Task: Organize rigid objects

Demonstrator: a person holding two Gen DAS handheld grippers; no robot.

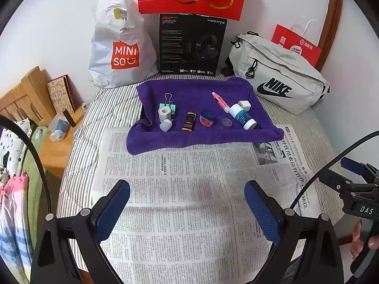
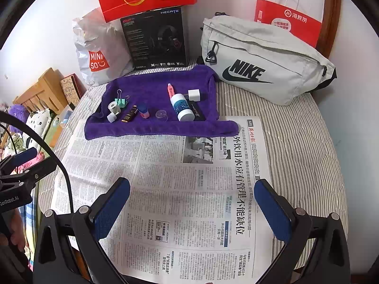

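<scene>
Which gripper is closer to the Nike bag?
Right. The right gripper hovers open over the newspaper's right half, on the Nike bag's side. The left gripper hovers open farther left, so the bag sits farther off to its right.

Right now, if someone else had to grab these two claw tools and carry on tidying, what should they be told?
Left gripper: open, empty, hovering over the newspaper.
Right gripper: open, empty, over the same newspaper.
All the small items sit on the purple towel: binder clip, tape roll, white cap, dark tube, blue jar, clear lid, pink pen, white bottle, white cube.
Done: nothing visibly sorted yet.
Left: everything; how to group them is your call.
</scene>
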